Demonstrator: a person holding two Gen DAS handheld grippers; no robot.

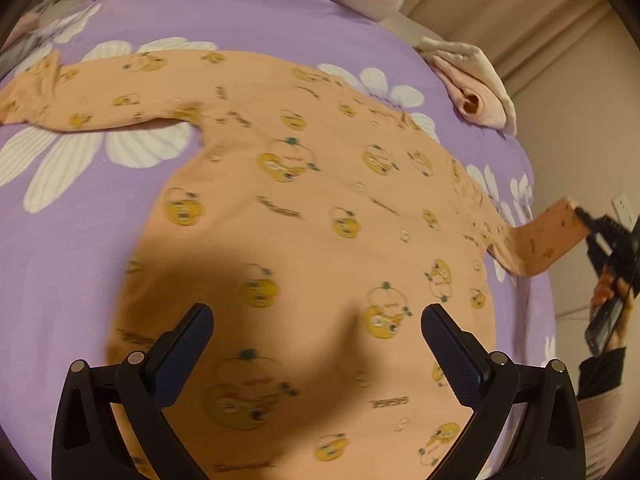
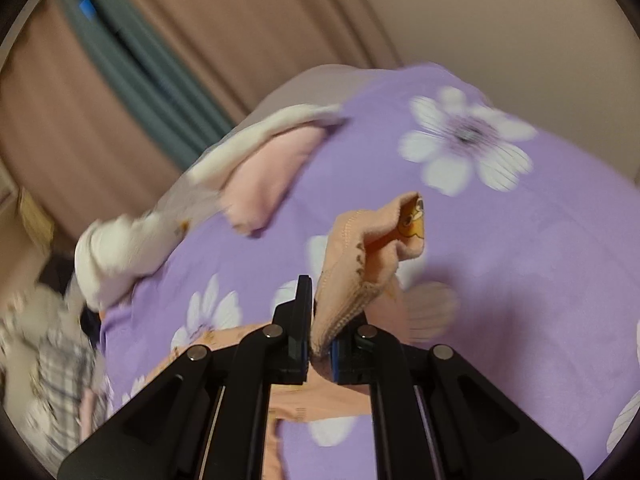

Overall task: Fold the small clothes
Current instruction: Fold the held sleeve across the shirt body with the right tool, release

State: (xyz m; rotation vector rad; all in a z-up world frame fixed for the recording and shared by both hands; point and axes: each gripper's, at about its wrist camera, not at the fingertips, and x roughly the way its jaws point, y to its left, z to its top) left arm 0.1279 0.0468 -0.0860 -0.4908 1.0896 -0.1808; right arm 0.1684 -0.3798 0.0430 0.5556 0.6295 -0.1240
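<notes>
While the orange shirt (image 1: 304, 216) lies spread across the purple floral bedspread (image 1: 248, 12), filling the frame's centre, the left gripper (image 1: 316, 344) hovers over its lower part, fingers apart. At right, the right gripper (image 2: 320, 344) is clamped on the sleeve cuff (image 2: 360, 264).

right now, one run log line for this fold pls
step: fold sleeve | left gripper: open above orange shirt | right gripper: shut on sleeve cuff, lifted | surface: purple bedsheet
</notes>
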